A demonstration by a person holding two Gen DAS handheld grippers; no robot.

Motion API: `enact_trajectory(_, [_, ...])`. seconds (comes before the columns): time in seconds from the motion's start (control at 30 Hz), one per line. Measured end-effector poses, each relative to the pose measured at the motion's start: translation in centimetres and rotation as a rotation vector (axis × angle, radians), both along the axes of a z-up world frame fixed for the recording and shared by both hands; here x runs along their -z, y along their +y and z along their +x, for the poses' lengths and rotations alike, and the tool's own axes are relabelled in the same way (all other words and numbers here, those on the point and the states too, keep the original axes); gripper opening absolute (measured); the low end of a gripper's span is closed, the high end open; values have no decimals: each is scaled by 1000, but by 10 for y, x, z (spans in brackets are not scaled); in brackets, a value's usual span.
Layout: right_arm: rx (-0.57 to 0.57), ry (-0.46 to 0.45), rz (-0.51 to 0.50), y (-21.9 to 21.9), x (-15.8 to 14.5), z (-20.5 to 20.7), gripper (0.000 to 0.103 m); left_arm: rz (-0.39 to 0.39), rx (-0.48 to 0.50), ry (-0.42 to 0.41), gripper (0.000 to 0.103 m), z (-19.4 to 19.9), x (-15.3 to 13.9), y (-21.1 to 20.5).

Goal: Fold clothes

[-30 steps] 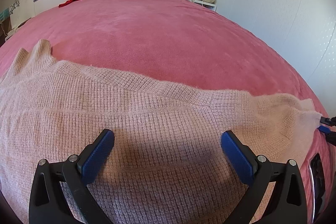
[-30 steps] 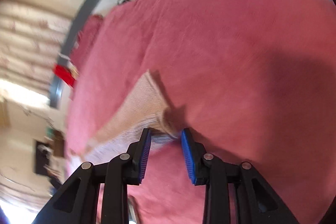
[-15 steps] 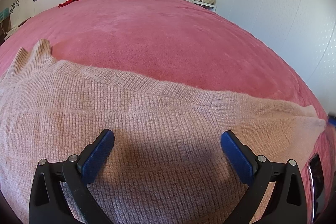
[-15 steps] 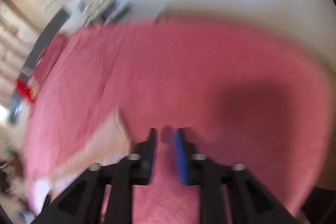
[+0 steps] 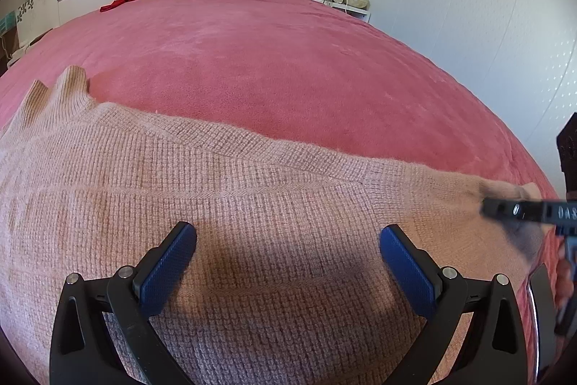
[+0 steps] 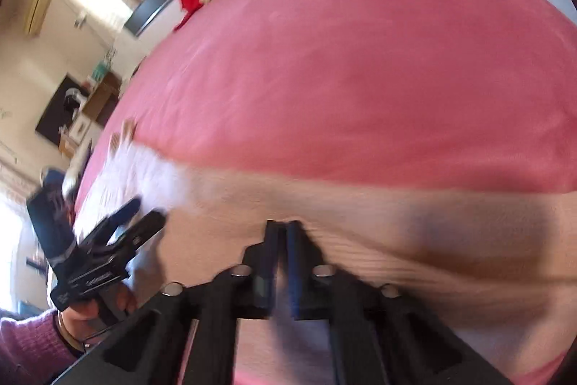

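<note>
On the pink bedspread (image 5: 288, 67), a beige knit sweater (image 5: 234, 211) lies spread flat across the near part of the bed. Its long axis runs left to right, from the ribbed cuffs or collar at the far left edge (image 5: 54, 96) to the sleeve tip at the right (image 5: 519, 193).

The left hand-held gripper (image 5: 288, 251) hovers low over the middle of the sweater's body. Its blue pads (image 5: 167, 262) are spread wide apart and hold nothing, with knit showing between and beneath them.

Further right, the right hand-held gripper (image 6: 283, 240) has its jaws drawn nearly together. Its own view is blurred, so whether any knit is pinched between them I cannot tell. In the left wrist view its black body reaches in from the right edge at the sleeve end, so this one is nearer the sleeve.

The sweater looks unfolded, so the task seems barely begun. A likely first fold would carry the right sleeve leftward across the body, along the long axis, with the left hand-held gripper placed to steady the middle.
</note>
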State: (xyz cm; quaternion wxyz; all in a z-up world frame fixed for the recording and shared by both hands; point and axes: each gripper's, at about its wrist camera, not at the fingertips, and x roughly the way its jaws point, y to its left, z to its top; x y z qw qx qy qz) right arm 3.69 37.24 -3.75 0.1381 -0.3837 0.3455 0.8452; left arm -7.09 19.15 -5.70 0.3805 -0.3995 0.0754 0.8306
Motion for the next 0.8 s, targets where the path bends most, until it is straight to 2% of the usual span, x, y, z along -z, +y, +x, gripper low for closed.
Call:
enact_trajectory(0.13, [180, -64, 157, 41, -6, 60, 0, 7, -1, -2, 102, 0, 0, 0])
enact_trajectory(0.17, [264, -120, 205, 54, -7, 75, 1, 8, -1, -3, 102, 0, -1, -1])
enact_trajectory(0.23, [363, -93, 179, 68, -11, 99, 3, 7, -3, -2, 102, 2, -3, -2])
enact_trajectory(0.3, [455, -59, 153, 80, -15, 123, 15, 6, -3, -1, 102, 3, -3, -2])
enact_trajectory(0.33, [449, -1, 145, 73, -24, 128, 19, 6, -4, 0, 102, 3, -4, -2])
enact_trajectory(0.4, [327, 75, 162, 44, -43, 118, 19, 4, -5, 1, 102, 4, -4, -2])
enact_trajectory(0.5, [112, 87, 177, -4, -47, 93, 19, 2, -4, 1, 102, 5, -3, -1])
enact_trajectory(0.53, [80, 71, 180, -18, -44, 88, 19, 2, -4, 1, 102, 5, -3, -1])
enact_trajectory(0.63, [81, -90, 202, -33, -15, 87, 16, 6, -4, -3, 102, 4, -4, -1])
enact_trajectory(0.67, [117, -121, 201, -25, -14, 91, 9, 6, -4, -3, 102, 5, -4, -2])
enact_trajectory(0.73, [248, -103, 170, -7, -10, 125, 0, 5, -7, -2, 102, 4, -4, -2])
enact_trajectory(0.8, [354, -86, 119, 10, -7, 156, 0, 4, -10, -1, 102, 5, -4, -2])
